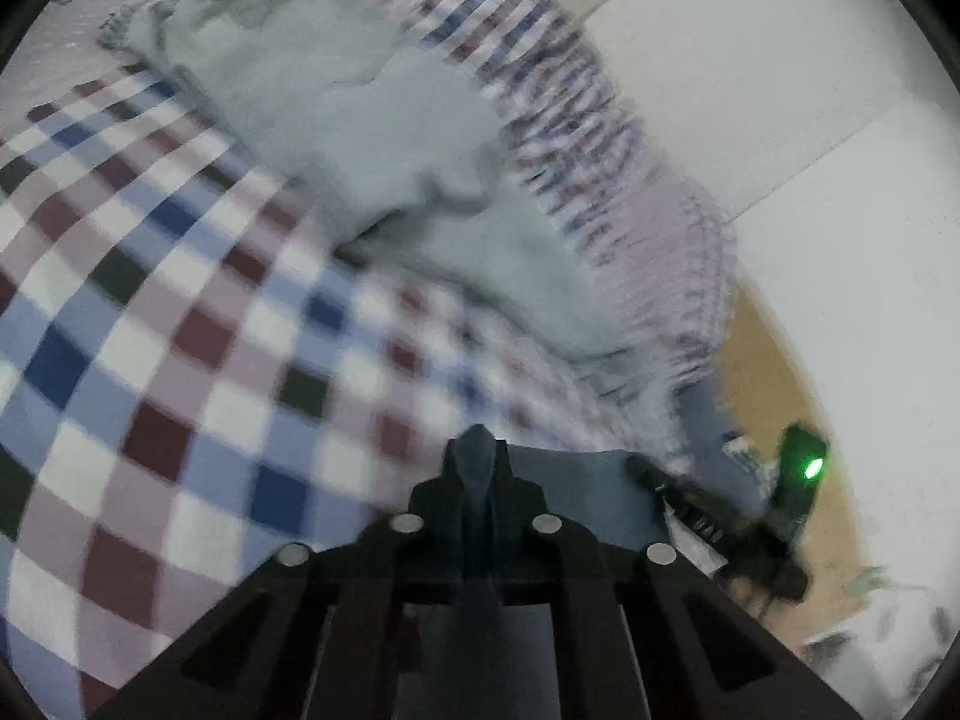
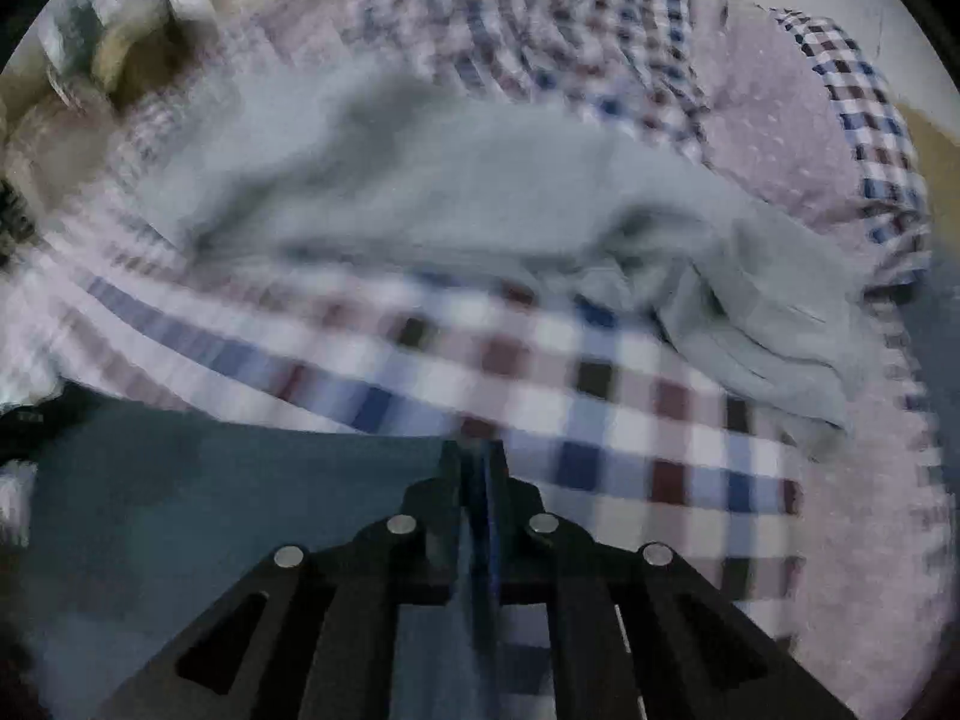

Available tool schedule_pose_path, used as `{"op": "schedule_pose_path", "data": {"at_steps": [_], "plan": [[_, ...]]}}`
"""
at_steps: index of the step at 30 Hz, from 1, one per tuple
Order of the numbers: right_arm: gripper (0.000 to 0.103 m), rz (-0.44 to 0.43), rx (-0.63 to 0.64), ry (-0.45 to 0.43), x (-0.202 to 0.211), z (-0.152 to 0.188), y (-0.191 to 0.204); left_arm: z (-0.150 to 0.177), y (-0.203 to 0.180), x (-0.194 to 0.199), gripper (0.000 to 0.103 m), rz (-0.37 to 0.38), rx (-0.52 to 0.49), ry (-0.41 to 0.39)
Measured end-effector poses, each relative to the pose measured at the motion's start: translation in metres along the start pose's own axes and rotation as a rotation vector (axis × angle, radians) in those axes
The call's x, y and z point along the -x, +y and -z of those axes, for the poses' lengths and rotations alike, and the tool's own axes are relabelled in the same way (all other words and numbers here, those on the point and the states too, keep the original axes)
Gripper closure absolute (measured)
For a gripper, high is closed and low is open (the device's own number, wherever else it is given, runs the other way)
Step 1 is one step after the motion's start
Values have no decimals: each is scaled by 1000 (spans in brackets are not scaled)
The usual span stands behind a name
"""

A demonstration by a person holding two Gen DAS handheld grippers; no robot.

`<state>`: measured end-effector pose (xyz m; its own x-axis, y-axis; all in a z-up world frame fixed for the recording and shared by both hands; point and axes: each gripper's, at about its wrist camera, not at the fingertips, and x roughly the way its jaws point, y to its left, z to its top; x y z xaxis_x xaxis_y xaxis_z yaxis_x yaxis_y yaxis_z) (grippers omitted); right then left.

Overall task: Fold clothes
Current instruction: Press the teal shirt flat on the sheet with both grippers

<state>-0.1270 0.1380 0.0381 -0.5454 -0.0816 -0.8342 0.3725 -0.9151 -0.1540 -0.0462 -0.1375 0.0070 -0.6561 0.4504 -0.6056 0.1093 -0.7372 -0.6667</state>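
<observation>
A dark blue-grey garment point(image 1: 576, 480) lies at the near edge of the checked bed cover point(image 1: 180, 360). In the left wrist view a pinched ridge of it stands between the fingers of my left gripper point(image 1: 477, 456), which is shut on it. The right wrist view shows the same garment point(image 2: 210, 510) spread to the left, and my right gripper point(image 2: 478, 462) is shut on its edge. A pale grey-green garment point(image 1: 384, 138) point(image 2: 480, 180) lies crumpled further back on the bed, apart from both grippers. Both views are blurred.
The bed's right edge drops to a wooden floor point(image 1: 774, 360) beside white panels point(image 1: 750, 90). A black device with a green light point(image 1: 804, 468) sits low right by the blue garment. A pink dotted cover point(image 2: 774, 138) lies at the back right.
</observation>
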Motion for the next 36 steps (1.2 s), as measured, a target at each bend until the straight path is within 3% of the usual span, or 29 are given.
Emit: {"op": "schedule_pose_path", "data": {"at_steps": [2,3,5,7,9,12,17,20,26,30,36], "plan": [[94,67,-20,-7,4,-1,-1,0,-2,2,64,-51,5,-2],[90,57,-62,-45,16,-2,-4,-1,-6,6,56,-67,-5,-16],[74,-34,-132,-136,45,-1,-6,-4,-23,22,28,-64,-80,-72],[67,-161,-155,-211,69,2,1,-4,-47,33,17,-18,-162,-96],[66,-265,-109,-234,77,3,20,-2,-66,38,17,13,-224,-98],[65,-289,-71,-203,59,6,35,10,-94,31,17,-28,-345,-90],[63,-265,-26,-76,7,19,40,36,-101,-14,17,-226,-497,6],[62,-293,-34,-74,-4,26,36,48,-92,-38,17,-319,-513,77],[61,-278,-34,-108,-3,31,39,64,-87,-40,15,-370,-587,49],[61,-269,-30,-108,-1,31,39,64,-82,-38,14,-351,-576,41],[60,-186,29,-115,-1,31,53,66,-82,-40,14,-358,-589,25]]}}
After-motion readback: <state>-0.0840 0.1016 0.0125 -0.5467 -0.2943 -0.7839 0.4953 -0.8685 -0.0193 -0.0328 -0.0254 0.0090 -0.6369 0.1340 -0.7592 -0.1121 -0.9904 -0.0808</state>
